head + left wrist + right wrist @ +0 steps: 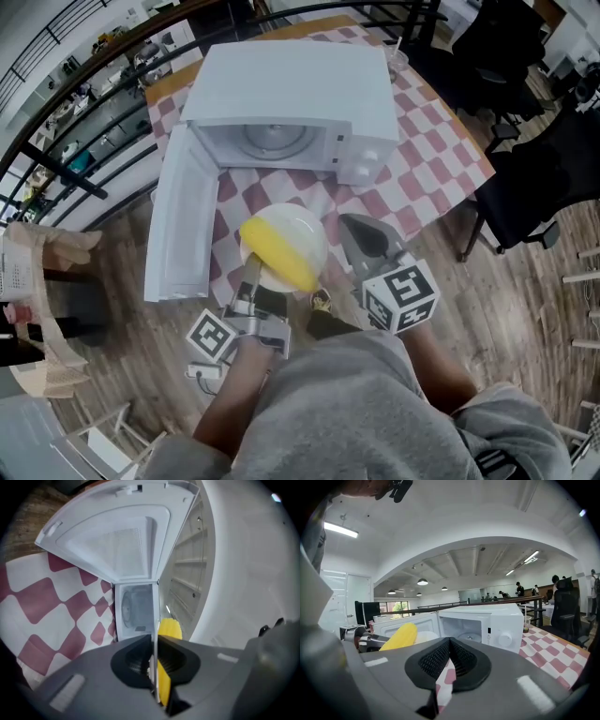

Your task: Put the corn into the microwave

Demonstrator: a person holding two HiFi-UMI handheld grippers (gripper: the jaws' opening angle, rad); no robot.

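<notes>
A yellow corn cob lies on a white plate. My left gripper is shut on the plate's near rim and holds it level in front of the white microwave, whose door stands wide open to the left. In the left gripper view the thin plate rim runs between the shut jaws, the corn sits just behind, and the microwave's cavity is straight ahead. My right gripper is shut and empty, to the right of the plate. It sees the corn and the microwave.
The microwave stands on a table with a red-and-white checked cloth. A glass turntable lies inside the cavity. Black office chairs stand right of the table, a railing runs at the left, and the floor is wooden.
</notes>
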